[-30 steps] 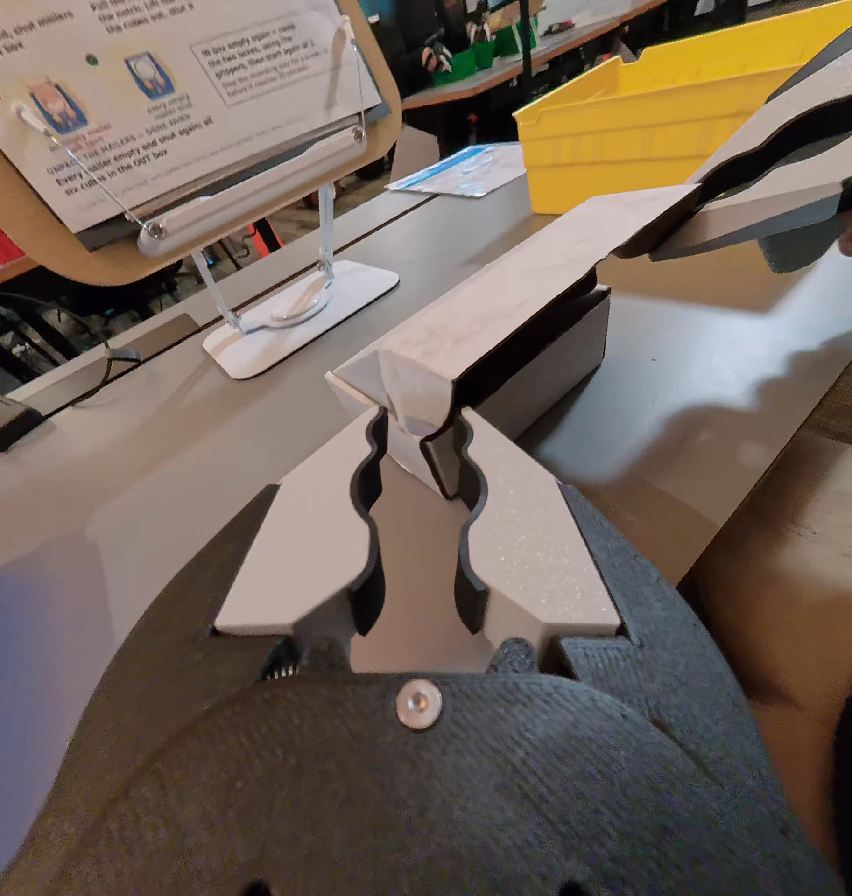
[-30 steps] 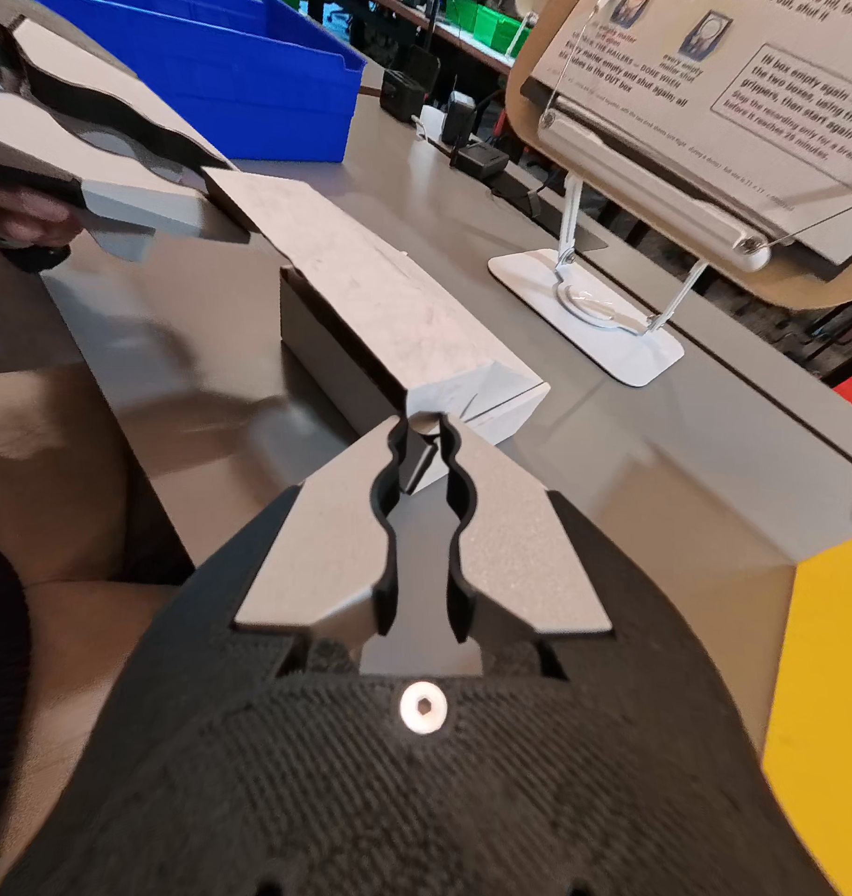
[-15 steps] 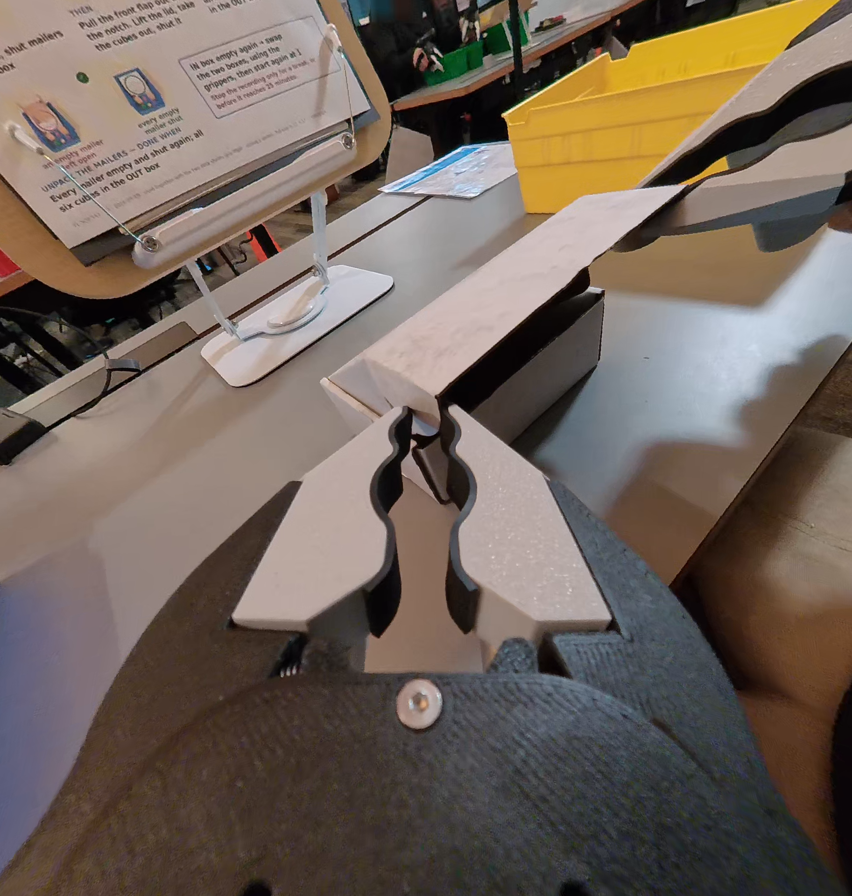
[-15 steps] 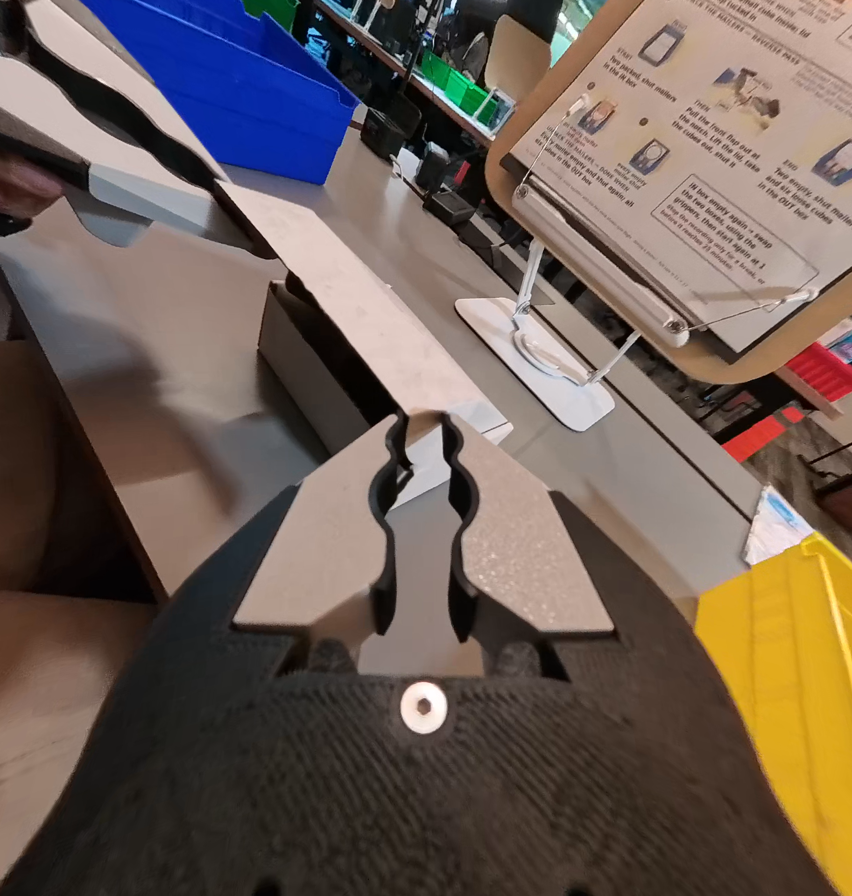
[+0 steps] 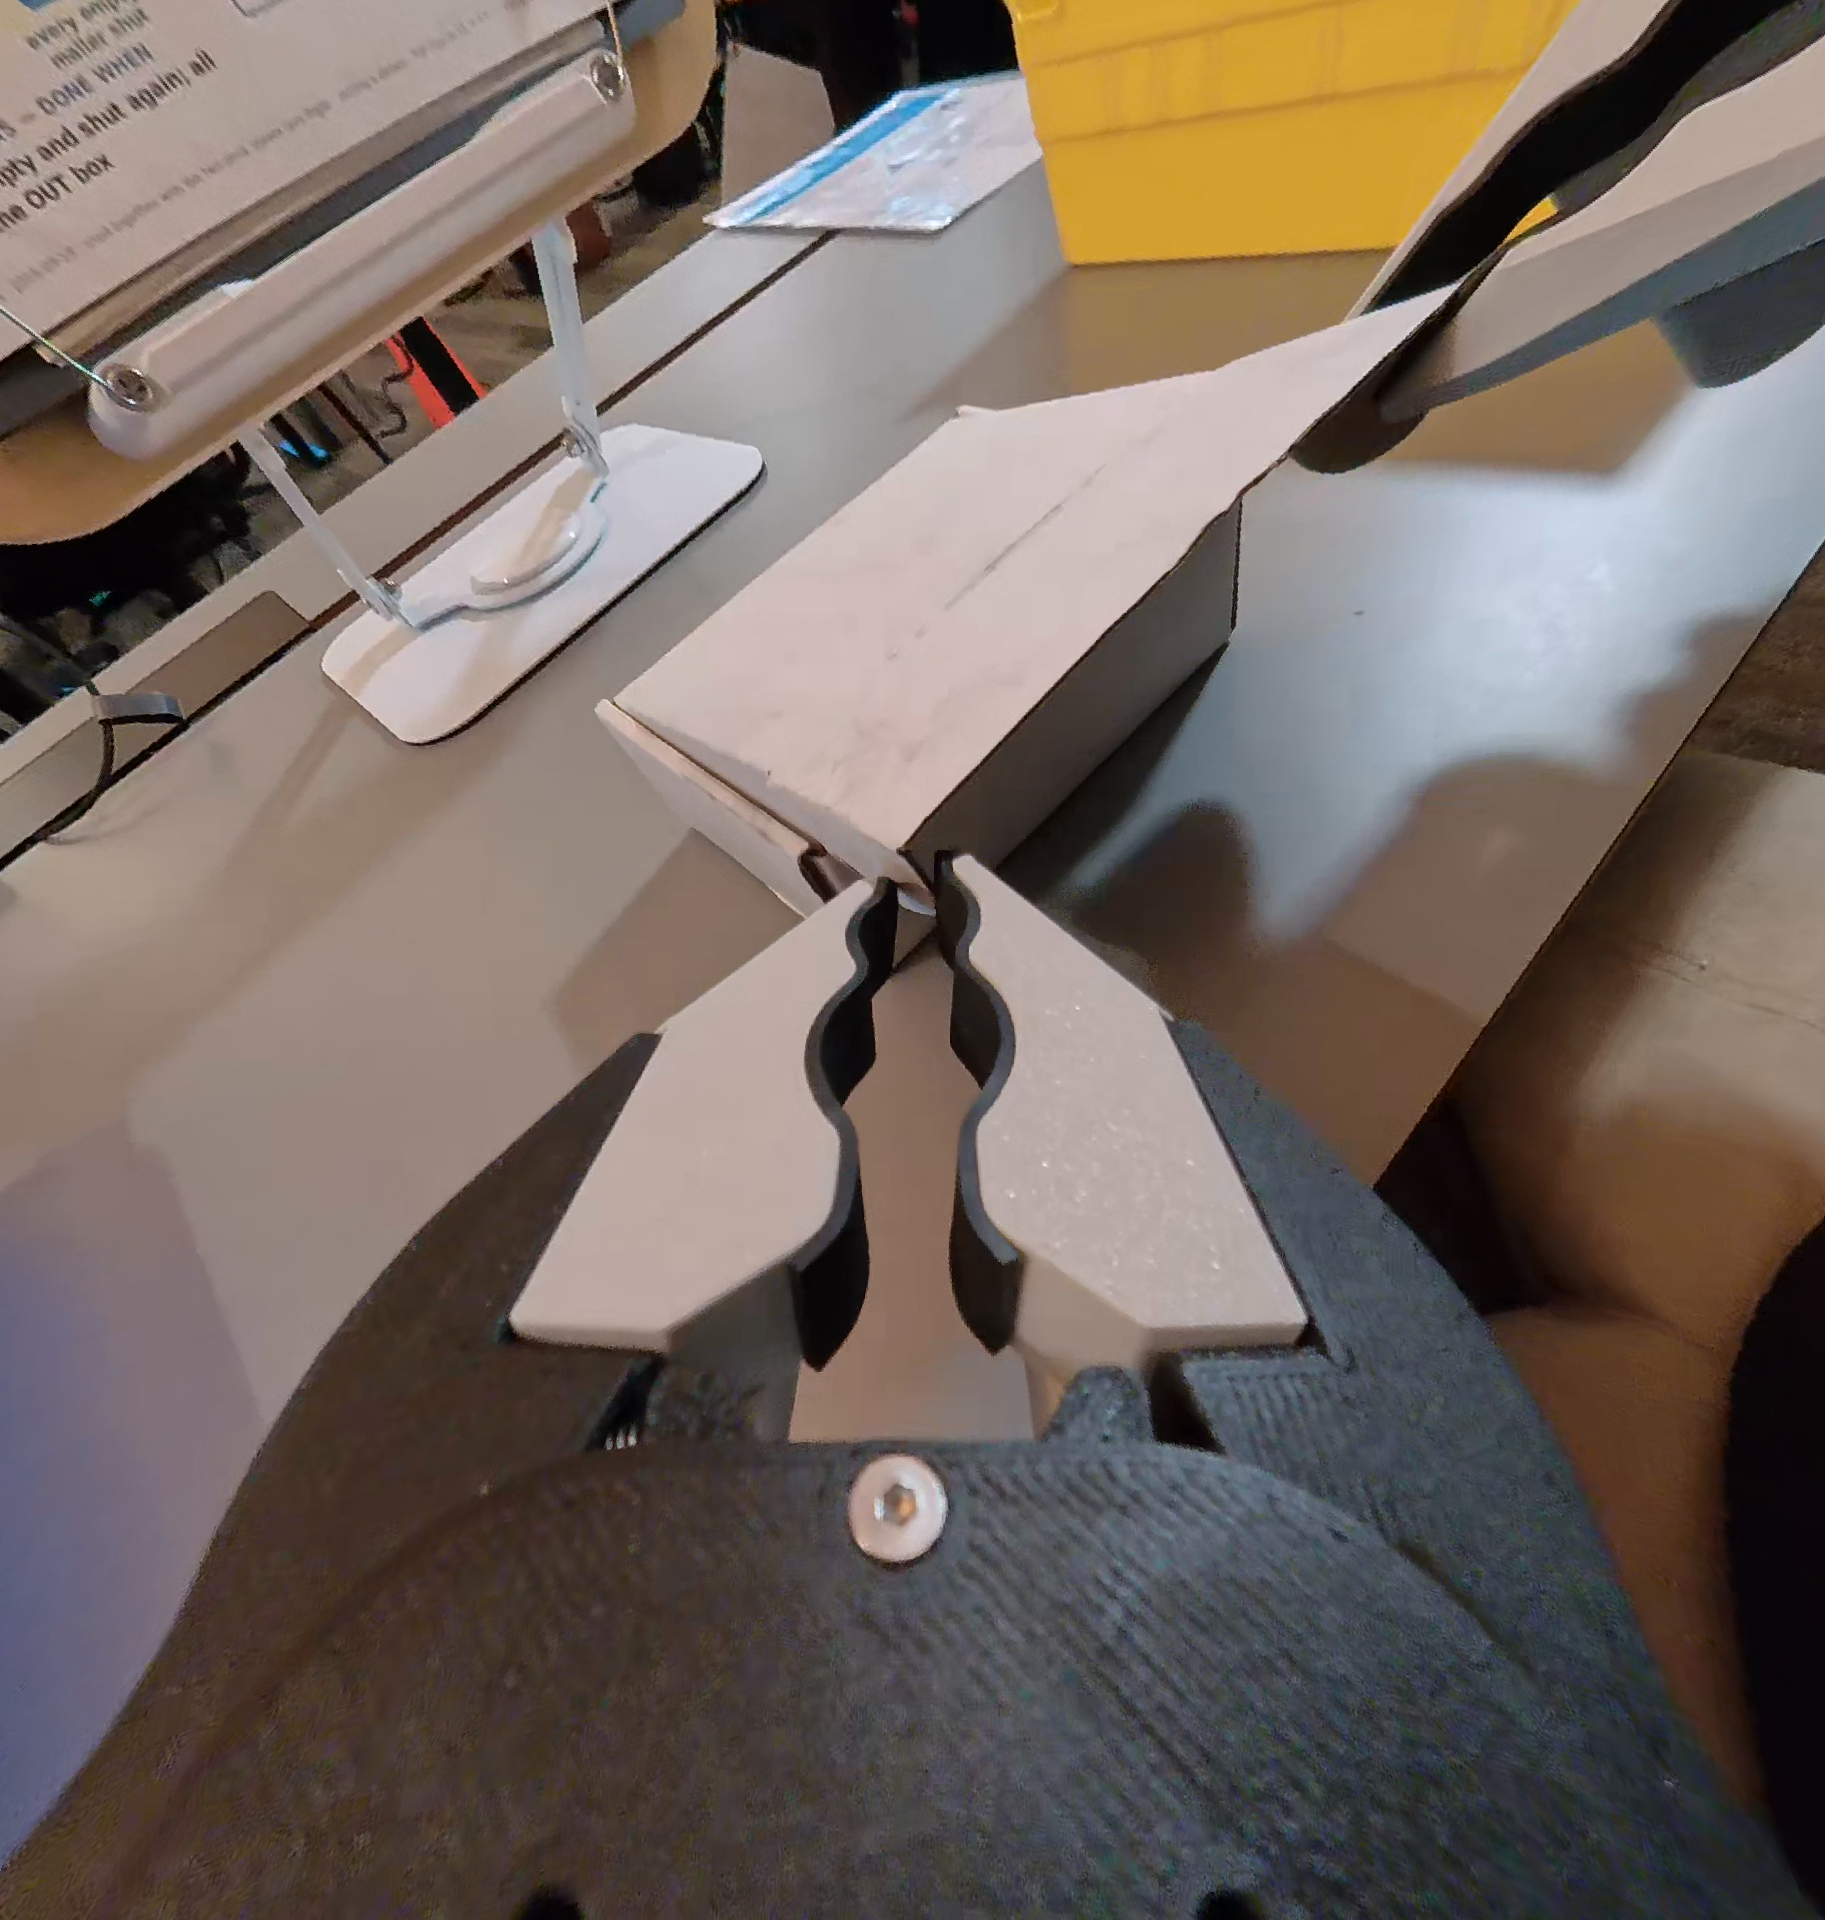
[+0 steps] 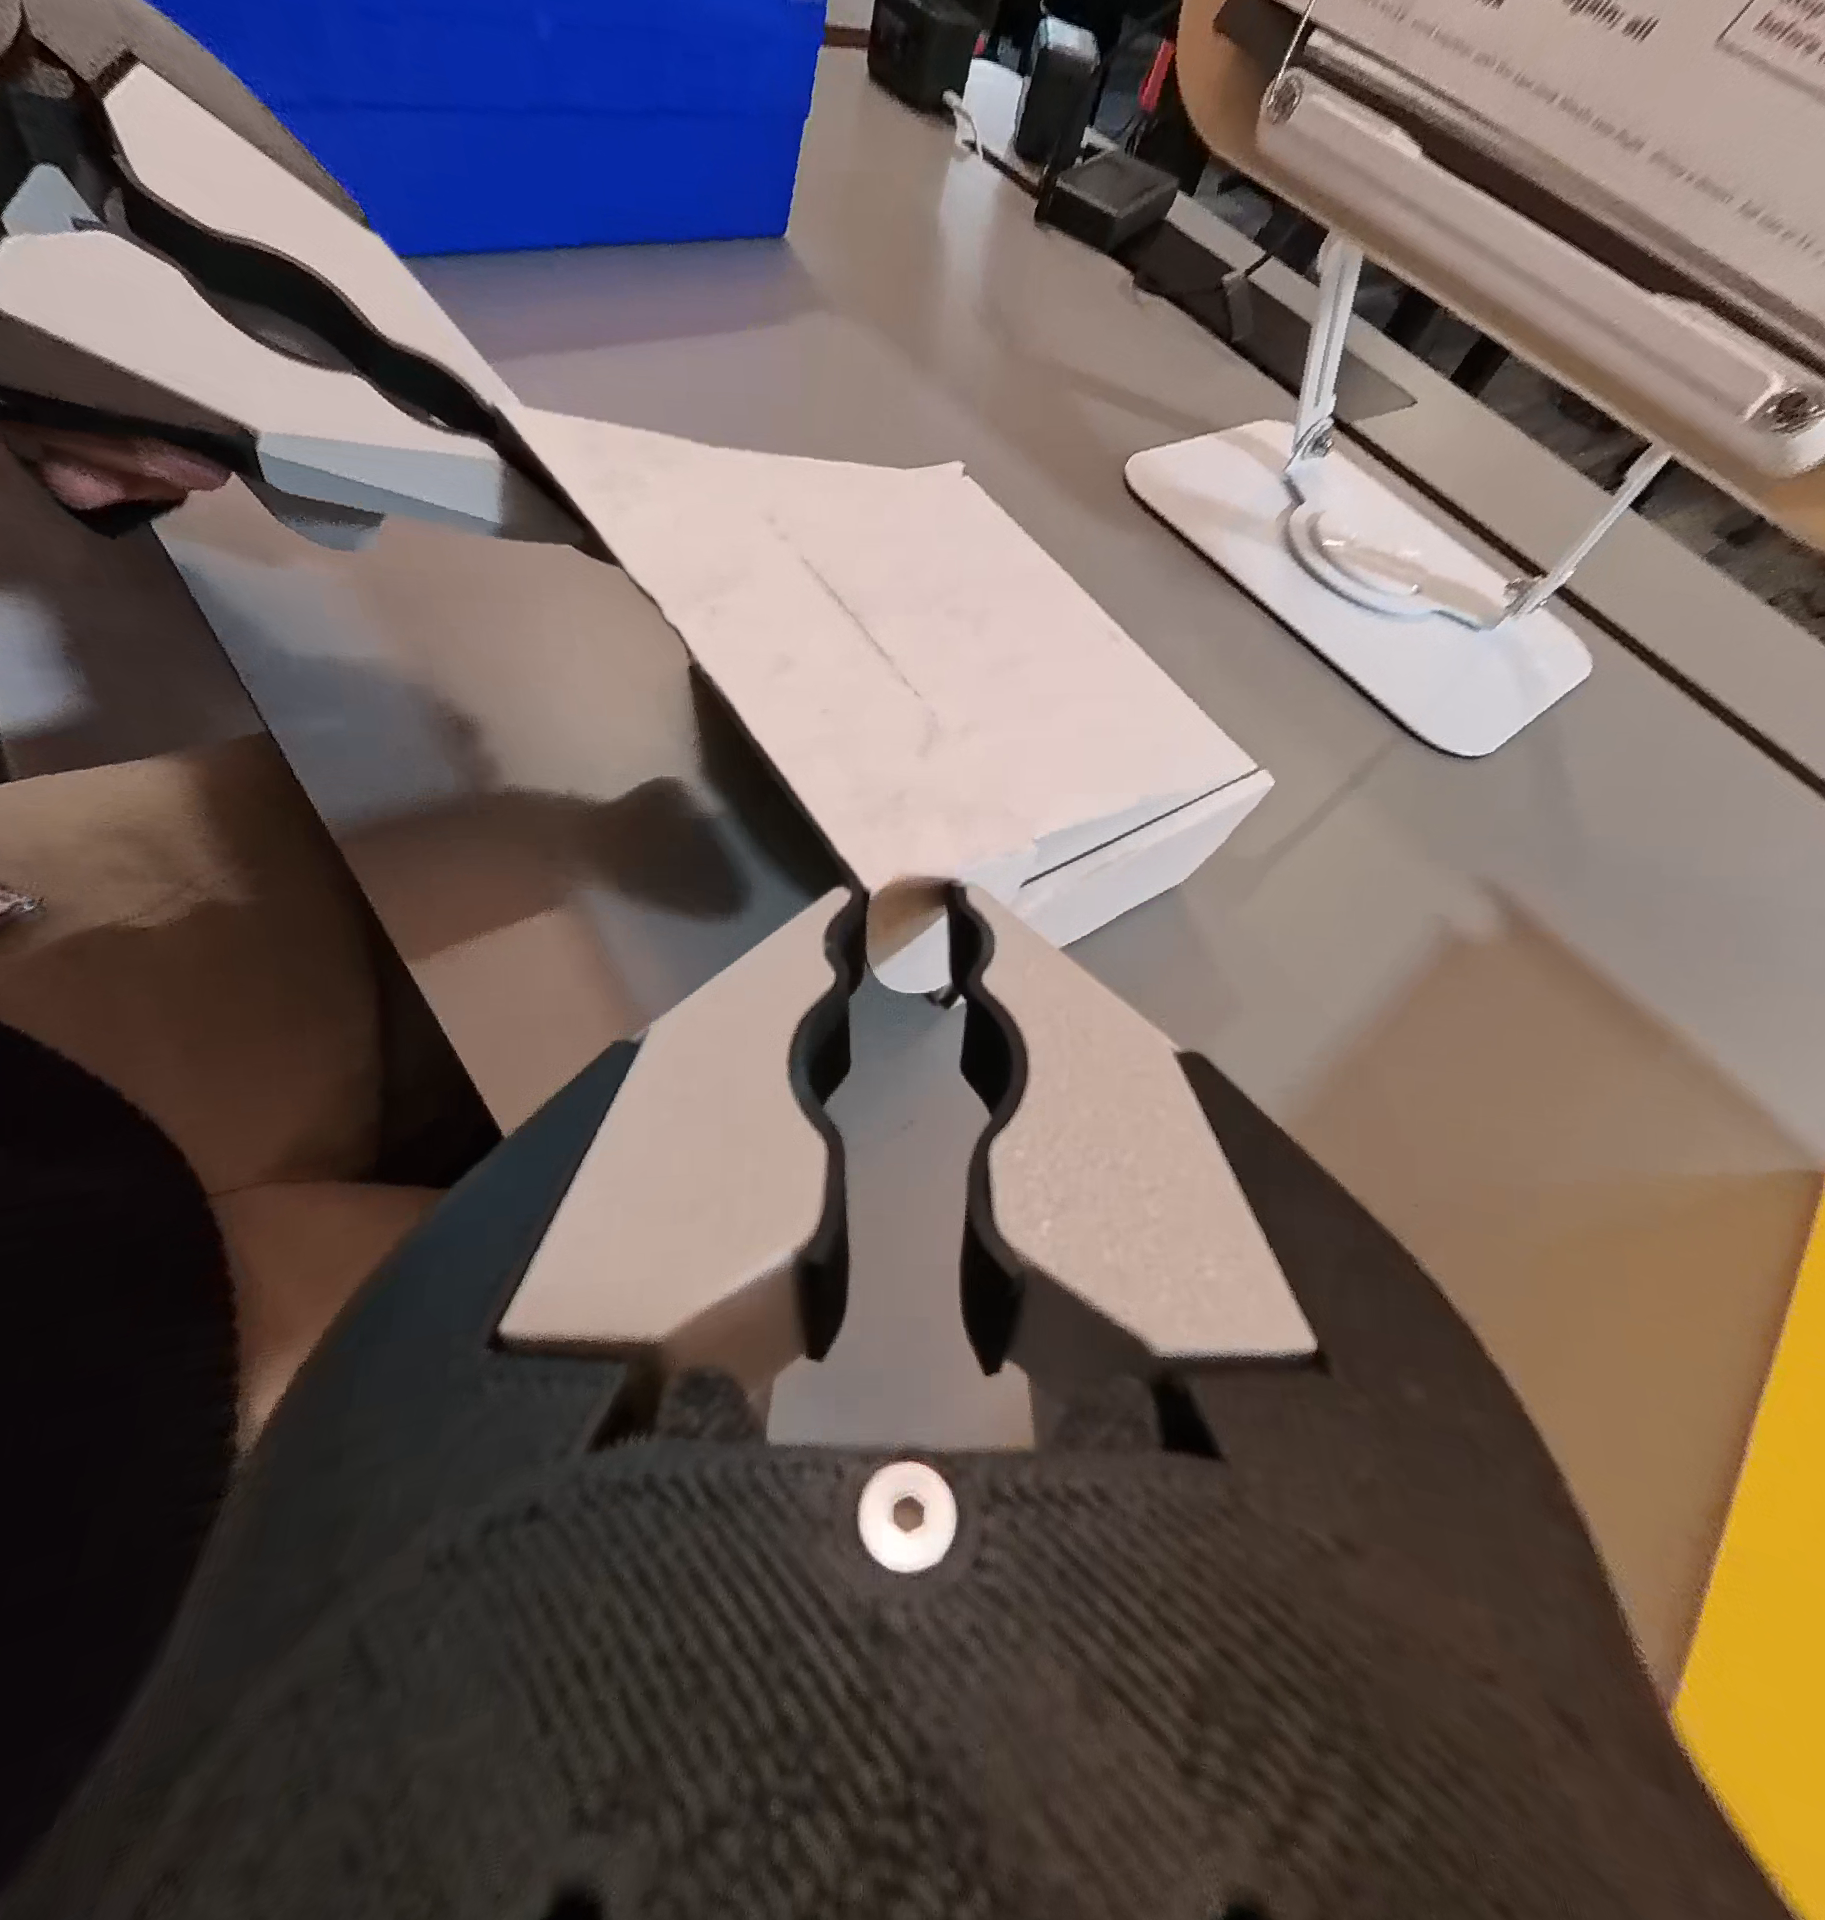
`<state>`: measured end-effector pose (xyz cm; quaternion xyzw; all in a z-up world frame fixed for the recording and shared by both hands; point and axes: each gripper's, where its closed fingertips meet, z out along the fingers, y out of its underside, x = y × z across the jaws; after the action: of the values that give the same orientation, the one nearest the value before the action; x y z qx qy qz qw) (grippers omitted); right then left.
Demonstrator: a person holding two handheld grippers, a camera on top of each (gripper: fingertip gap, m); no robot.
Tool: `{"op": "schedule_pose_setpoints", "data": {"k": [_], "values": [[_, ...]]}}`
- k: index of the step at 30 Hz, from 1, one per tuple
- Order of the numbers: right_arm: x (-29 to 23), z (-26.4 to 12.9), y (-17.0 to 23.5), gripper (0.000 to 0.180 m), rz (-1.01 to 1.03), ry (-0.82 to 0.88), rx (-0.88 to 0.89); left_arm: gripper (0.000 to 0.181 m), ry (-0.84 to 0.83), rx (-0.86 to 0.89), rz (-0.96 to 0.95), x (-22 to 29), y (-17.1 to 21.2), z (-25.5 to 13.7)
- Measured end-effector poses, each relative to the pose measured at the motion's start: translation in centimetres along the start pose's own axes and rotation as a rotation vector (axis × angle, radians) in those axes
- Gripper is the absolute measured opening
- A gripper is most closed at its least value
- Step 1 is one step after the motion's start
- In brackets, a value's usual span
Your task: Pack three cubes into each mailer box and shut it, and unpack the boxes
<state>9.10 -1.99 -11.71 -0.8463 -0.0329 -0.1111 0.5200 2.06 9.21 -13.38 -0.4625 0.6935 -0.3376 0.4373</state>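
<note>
Mailer box (image 5: 918,665): a white cardboard box on the grey table (image 5: 295,935), in the middle of the left wrist view; its lid lies almost flat on the body, with a thin slot along the top.
Left gripper (image 5: 916,891): in the lower half of its own view; the fingers are nearly together and pinch a small white flap at the near corner of the box.
Right gripper (image 6: 906,896): in the lower half of its own view; the fingers stand a little apart, with the rounded tab of the box's front flap between the tips. I cannot tell if they press on it.
Other view of the grippers: each one shows also in the upper corner of the opposite view, at the far end of the front flap.
Cubes: not visible.
Yellow bin (image 5: 1251,125): top right of the left view.
Blue bin (image 6: 534,114): top left of the right view.
Instruction sheet on stand (image 6: 1510,208): upper right of the right view, behind the box.
</note>
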Motion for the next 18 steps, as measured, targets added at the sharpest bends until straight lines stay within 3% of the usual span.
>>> {"op": "schedule_pose_setpoints", "data": {"k": [1,18], "values": [[-0.1,0.1,0.2,0.014,0.004,-0.004,-0.009,0.006,0.0,-0.007,0.002,0.0,0.1,0.1],[-0.9,1.2,1.7,0.013,-0.035,-0.018,-0.06,0.006,-0.002,-0.097,0.005,0.0,2.1,0.9]]}}
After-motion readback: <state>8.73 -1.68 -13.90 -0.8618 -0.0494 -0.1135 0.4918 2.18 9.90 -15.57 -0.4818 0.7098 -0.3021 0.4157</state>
